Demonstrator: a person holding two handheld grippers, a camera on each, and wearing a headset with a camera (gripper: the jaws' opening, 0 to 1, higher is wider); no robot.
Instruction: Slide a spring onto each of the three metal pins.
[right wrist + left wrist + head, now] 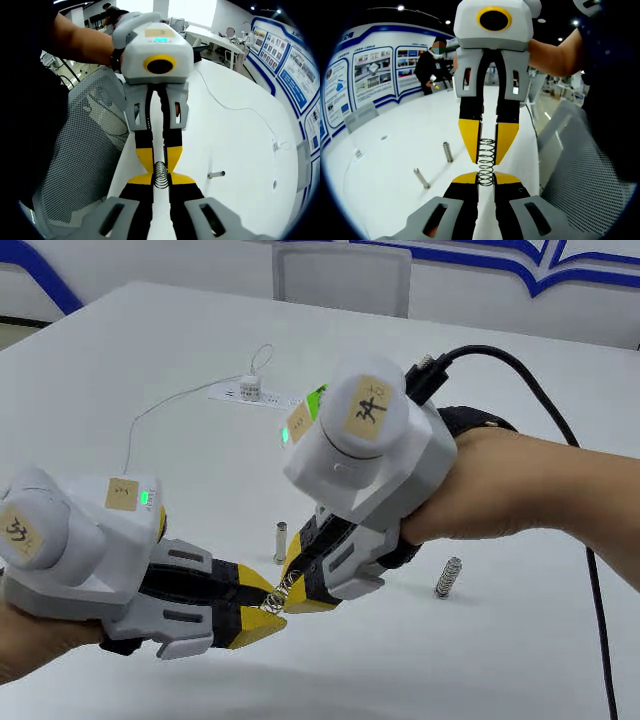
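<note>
Holding spring (283,588): left gripper (268,612), right gripper (292,592) | pin (281,542) behind | second spring (448,577) apart

A white table (120,350) carries a pin (280,542) and a spring (448,578).

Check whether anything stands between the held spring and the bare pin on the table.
Nothing visible does. The spring is pinched between the left claw and right claw above the table. The bare pin stands just beside them, with open surface between.
</note>
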